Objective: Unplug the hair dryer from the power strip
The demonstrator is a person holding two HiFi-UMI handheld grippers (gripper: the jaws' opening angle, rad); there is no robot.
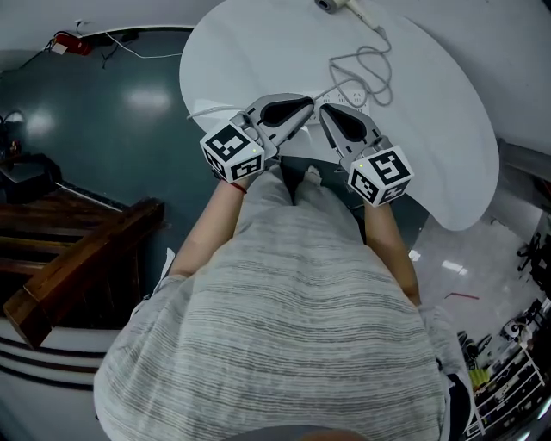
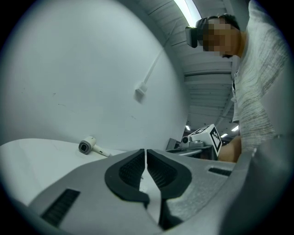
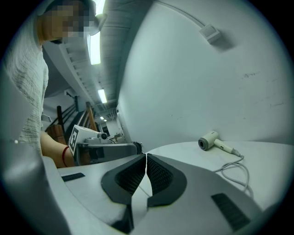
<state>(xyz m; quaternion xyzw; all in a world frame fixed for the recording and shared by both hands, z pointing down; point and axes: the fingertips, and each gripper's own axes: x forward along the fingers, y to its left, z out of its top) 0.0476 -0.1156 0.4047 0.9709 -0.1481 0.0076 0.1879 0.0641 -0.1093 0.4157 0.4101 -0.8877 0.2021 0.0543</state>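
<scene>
In the head view the white round table (image 1: 258,52) fills the upper middle of the frame. The hair dryer (image 1: 331,4) lies at its far side, cut by the top edge of the picture, and its grey cord (image 1: 372,67) loops down the tabletop to the white power strip (image 1: 349,96) at the near rim. The left gripper (image 1: 308,103) and the right gripper (image 1: 324,108) sit side by side in the centre of the frame, over the near edge of the table. Their tips angle towards each other just below and to the left of the power strip, which they partly cover; I cannot tell whether either one touches it. The hair dryer is well apart from both, up the frame beyond the cord loops. In the left gripper view the left gripper (image 2: 145,158) has its dark ribbed pads together with nothing between them, and the hair dryer (image 2: 87,145) lies small at middle left, on the table beyond the jaws. In the right gripper view the right gripper (image 3: 146,161) is likewise closed and empty. There the hair dryer (image 3: 209,140) lies at middle right, with its cord (image 3: 235,169) curling towards the lower right.
</scene>
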